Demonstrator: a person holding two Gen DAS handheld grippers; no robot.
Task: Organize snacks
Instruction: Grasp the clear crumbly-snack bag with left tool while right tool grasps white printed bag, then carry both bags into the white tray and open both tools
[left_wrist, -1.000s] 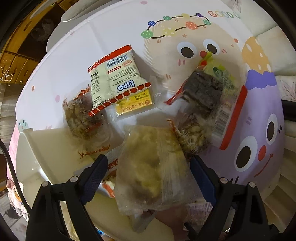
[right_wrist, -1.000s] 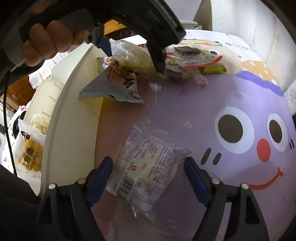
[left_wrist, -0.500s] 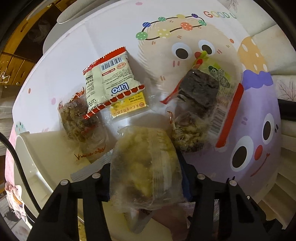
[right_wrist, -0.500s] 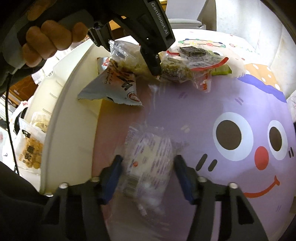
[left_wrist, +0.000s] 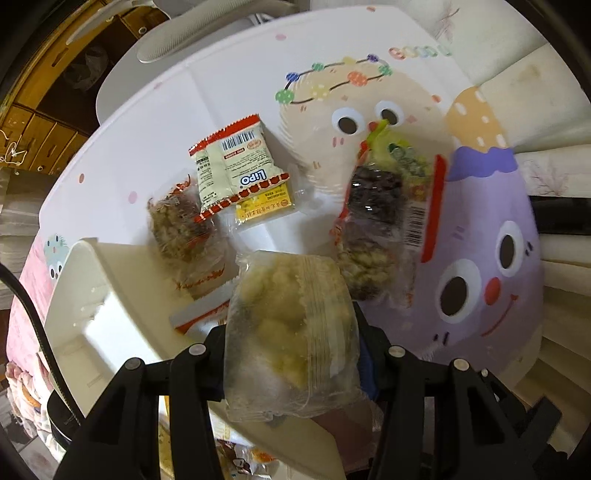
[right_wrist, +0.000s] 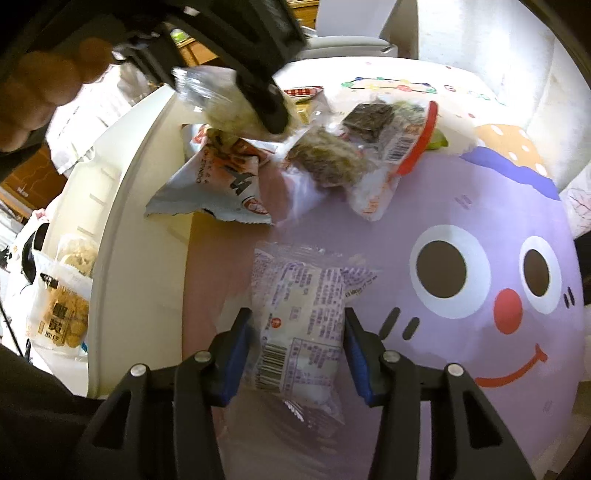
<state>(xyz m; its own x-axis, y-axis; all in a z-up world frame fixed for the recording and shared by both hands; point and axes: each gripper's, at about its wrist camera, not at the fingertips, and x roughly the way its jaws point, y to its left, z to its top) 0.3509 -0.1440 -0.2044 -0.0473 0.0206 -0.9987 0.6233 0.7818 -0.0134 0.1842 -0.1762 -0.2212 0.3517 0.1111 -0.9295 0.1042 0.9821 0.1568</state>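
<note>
In the left wrist view my left gripper points down, jaws still closing, pads squeezing a clear packet of yellow crumbly snack held above the table. The right wrist view shows that same gripper and packet raised at the top, in a person's hand. My right gripper is low over the cartoon tablecloth, jaws also closing, with a white packet with purple print pinched between the blue pads.
A white bin stands at the left, with a bag of yellow biscuits in it. A grey-and-orange packet rests on its rim. Loose snacks lie beyond: a LiPO packet, a yellow packet, a brown oat bar, a dark brownie packet.
Both grippers went from wide open to closed on their packets. The left one then rose with the clear yellow packet. The right one stayed low, and its packet got squeezed narrower.
</note>
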